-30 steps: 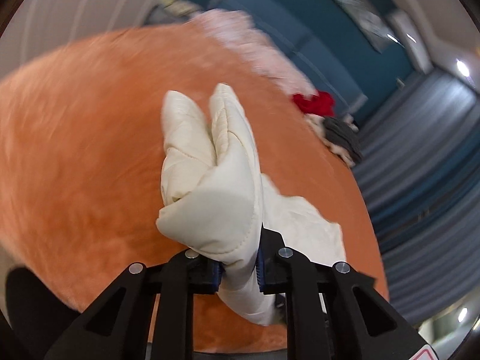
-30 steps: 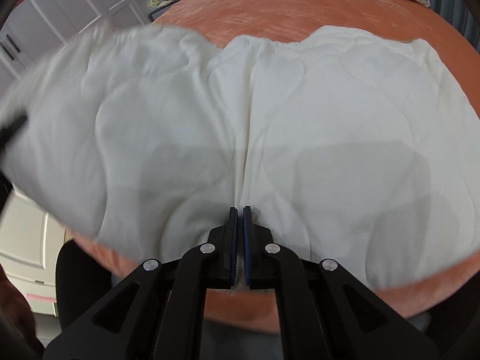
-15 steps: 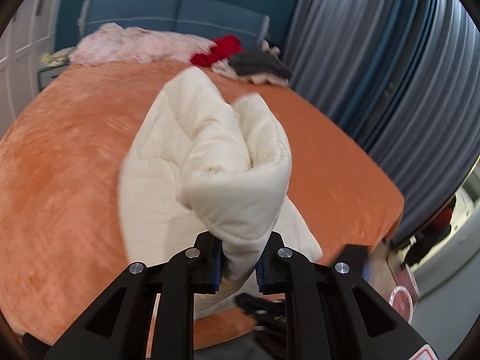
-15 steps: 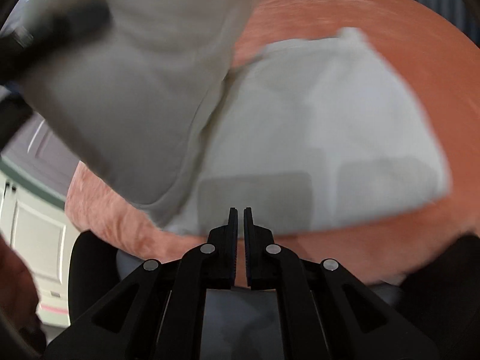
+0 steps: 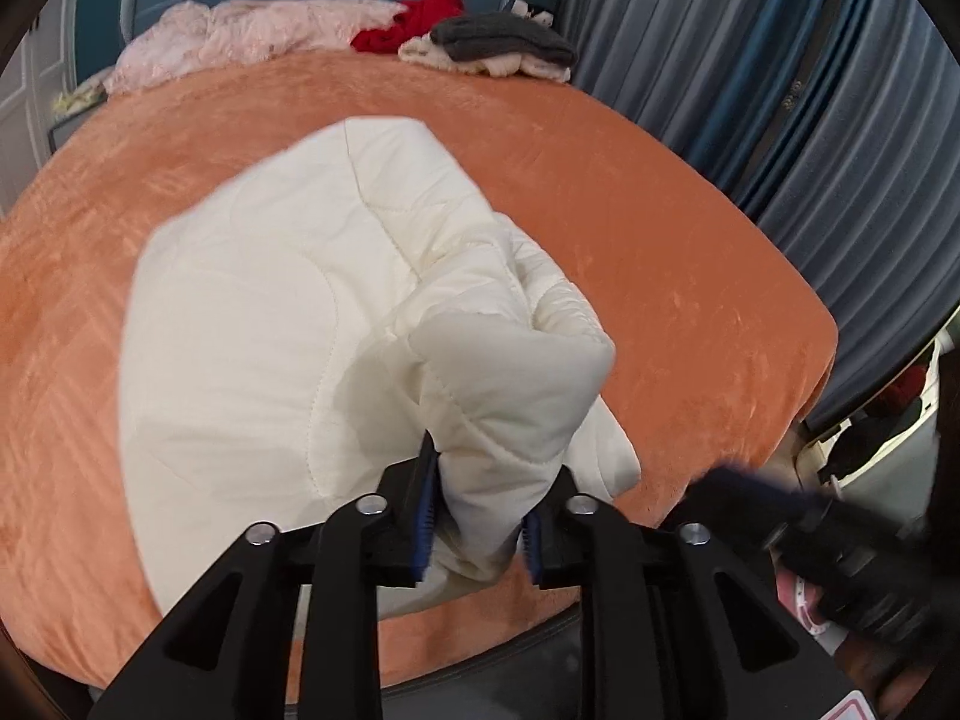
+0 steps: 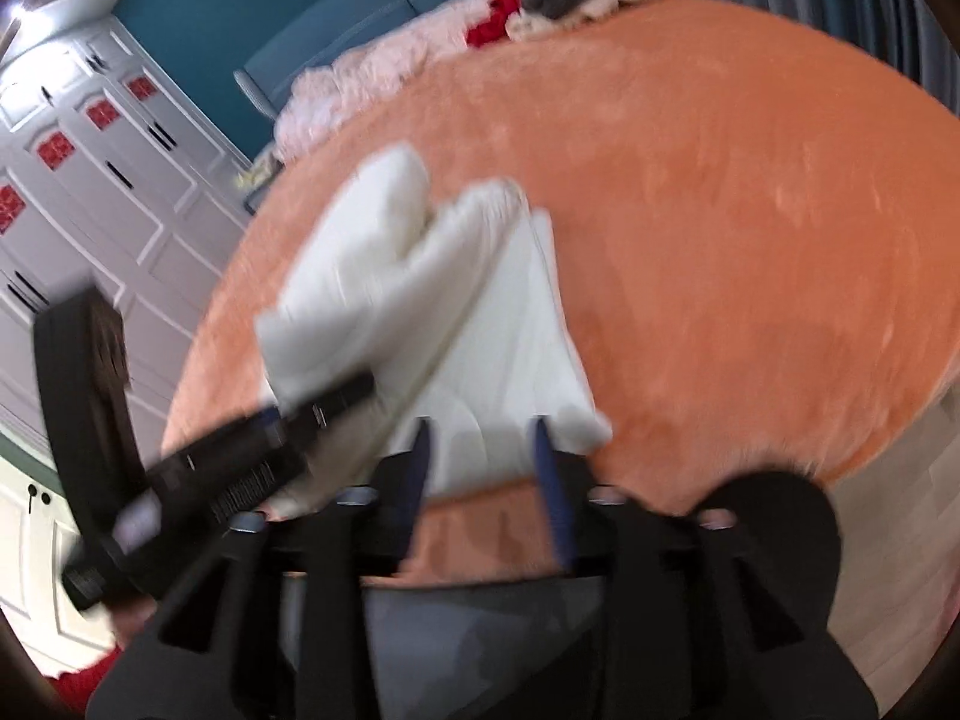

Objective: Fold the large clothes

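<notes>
A cream quilted garment (image 5: 270, 330) lies partly folded on the orange bed (image 5: 660, 240). My left gripper (image 5: 489, 480) has a bunched fold of it between its jaws, held above the layer below; the jaws are opening and the cloth still fills the gap and touches both pads. The right wrist view shows the same garment (image 6: 498, 312), with the left gripper (image 6: 324, 402) coming in from the left. My right gripper (image 6: 480, 429) hovers over the bed's near edge. Its jaws are opening and hold nothing. It shows as a dark blur, the right gripper (image 5: 780, 510), in the left wrist view.
At the head of the bed lie pink bedding (image 5: 252, 36), a red item (image 5: 420, 18) and grey and cream clothes (image 5: 498, 42). Blue-grey curtains (image 5: 780, 90) hang along the right side. White wardrobe doors (image 6: 90, 180) stand on the left.
My left gripper swung the cream fold across over the rest of the garment, and its jaws widened. My right gripper went from shut to open and lifted away from the garment.
</notes>
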Motion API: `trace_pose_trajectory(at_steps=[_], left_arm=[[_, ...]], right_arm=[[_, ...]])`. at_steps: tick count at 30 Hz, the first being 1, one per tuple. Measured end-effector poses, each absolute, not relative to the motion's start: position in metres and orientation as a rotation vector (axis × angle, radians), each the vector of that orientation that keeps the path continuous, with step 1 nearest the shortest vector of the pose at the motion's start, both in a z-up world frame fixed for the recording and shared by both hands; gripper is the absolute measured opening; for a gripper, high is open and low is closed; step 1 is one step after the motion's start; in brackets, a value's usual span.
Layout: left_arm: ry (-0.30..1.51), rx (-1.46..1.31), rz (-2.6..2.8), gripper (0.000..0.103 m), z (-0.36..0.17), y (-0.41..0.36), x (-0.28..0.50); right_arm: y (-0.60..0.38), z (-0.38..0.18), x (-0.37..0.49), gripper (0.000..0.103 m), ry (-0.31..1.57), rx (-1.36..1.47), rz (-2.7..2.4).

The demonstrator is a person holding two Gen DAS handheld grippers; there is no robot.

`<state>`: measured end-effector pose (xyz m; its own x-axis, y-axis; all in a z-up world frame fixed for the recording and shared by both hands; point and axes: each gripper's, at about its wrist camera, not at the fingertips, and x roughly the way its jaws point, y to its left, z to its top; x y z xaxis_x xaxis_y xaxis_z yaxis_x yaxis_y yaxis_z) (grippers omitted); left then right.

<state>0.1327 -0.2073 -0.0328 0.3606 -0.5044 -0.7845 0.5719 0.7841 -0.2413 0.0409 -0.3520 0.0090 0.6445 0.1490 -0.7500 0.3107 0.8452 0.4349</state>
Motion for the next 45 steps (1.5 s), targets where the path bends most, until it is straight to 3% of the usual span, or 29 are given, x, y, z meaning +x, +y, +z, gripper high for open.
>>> trace_pose_trajectory(at_steps=[1, 3, 5, 10, 15, 17, 19, 21, 23, 27, 29, 37, 45], left_arm=[[0.968, 0.076, -0.702, 0.033, -0.028, -0.202, 0.129], [0.959, 0.043, -0.715, 0.063, -0.017, -0.191, 0.12], [0.942, 0.013, -0.699, 0.072, -0.008, -0.179, 0.114], [0.985, 0.0, -0.623, 0.075, -0.015, -0.14, 0.109], [1.078, 0.047, -0.503, 0.075, -0.055, -0.117, 0.118], [1.109, 0.066, -0.472, 0.075, -0.071, -0.111, 0.121], [1.126, 0.085, -0.452, 0.075, -0.081, -0.109, 0.124], [1.107, 0.113, -0.443, 0.074, -0.085, -0.11, 0.124], [1.104, 0.137, -0.439, 0.069, -0.088, -0.111, 0.126], [1.143, 0.125, -0.443, 0.038, -0.092, -0.111, 0.137], [1.163, 0.062, -0.464, 0.033, -0.091, -0.109, 0.143], [1.195, 0.128, -0.462, 0.023, -0.096, -0.132, 0.142], [1.23, 0.177, -0.428, 0.021, -0.116, -0.139, 0.144]], right_arm=[[-0.351, 0.021, 0.044, 0.052, 0.851, 0.561, -0.081], [-0.35, 0.044, 0.054, 0.055, 0.822, 0.522, -0.035], [-0.344, 0.063, 0.069, 0.06, 0.79, 0.469, 0.007], [-0.323, 0.081, 0.109, 0.075, 0.816, 0.417, 0.128], [-0.295, 0.053, 0.145, 0.075, 0.952, 0.303, 0.121], [-0.294, 0.038, 0.153, 0.068, 1.004, 0.313, 0.105], [-0.302, 0.03, 0.155, 0.037, 1.026, 0.362, 0.099], [-0.311, 0.031, 0.148, 0.021, 1.009, 0.425, 0.131], [-0.321, 0.037, 0.139, 0.017, 0.975, 0.451, 0.134], [-0.343, 0.043, 0.111, 0.015, 0.942, 0.402, 0.027], [-0.359, 0.03, 0.098, 0.015, 0.965, 0.416, -0.023], [-0.386, -0.049, 0.074, 0.015, 1.086, 0.451, -0.133], [-0.381, -0.081, 0.08, 0.016, 1.113, 0.456, -0.149]])
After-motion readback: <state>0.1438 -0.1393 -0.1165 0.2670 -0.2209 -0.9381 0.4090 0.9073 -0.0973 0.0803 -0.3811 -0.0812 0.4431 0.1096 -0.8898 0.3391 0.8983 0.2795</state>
